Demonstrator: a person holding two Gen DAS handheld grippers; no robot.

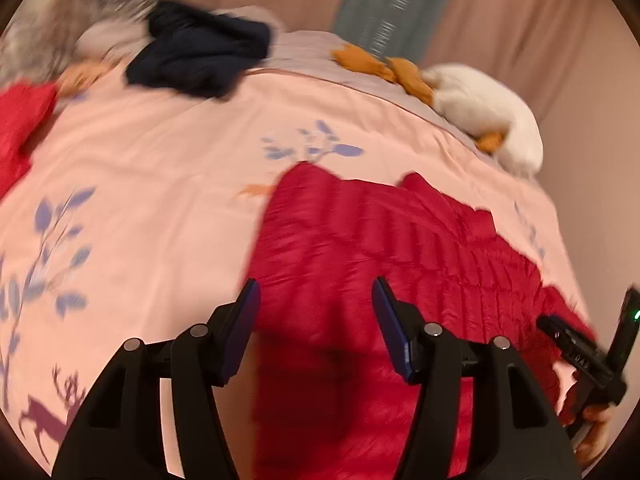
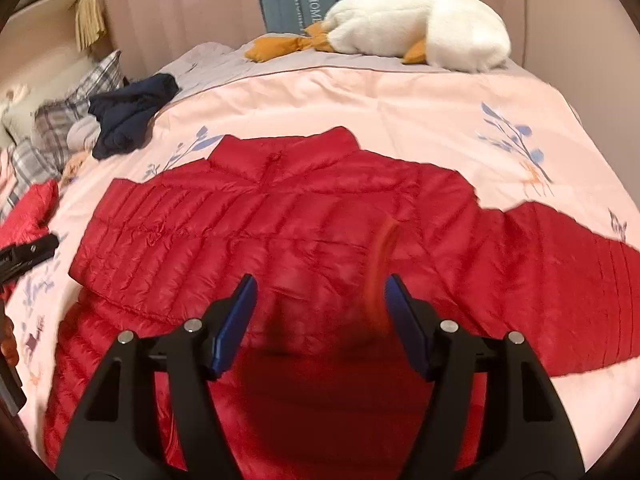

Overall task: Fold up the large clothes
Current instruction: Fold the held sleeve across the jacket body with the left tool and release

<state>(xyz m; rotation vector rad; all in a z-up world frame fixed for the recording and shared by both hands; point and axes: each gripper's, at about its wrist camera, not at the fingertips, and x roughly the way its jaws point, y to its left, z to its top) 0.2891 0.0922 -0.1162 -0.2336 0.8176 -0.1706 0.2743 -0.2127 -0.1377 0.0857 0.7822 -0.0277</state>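
Note:
A red quilted puffer jacket (image 2: 304,220) lies spread on the pink bedspread (image 2: 360,96), collar away from me. Its left sleeve is folded across the body; its right sleeve (image 2: 568,264) stretches out to the right. My right gripper (image 2: 320,300) is open above the jacket's lower body, with a blurred strip of red fabric (image 2: 380,276) beside its right finger. My left gripper (image 1: 316,300) is open over the jacket's left edge (image 1: 360,240). The right gripper also shows in the left wrist view (image 1: 592,352).
A dark navy garment (image 2: 128,112) lies at the far left of the bed, next to plaid pillows (image 2: 60,128). A second red garment (image 2: 28,212) lies at the left edge. A white plush goose (image 2: 416,24) lies along the far side. Curtains hang behind.

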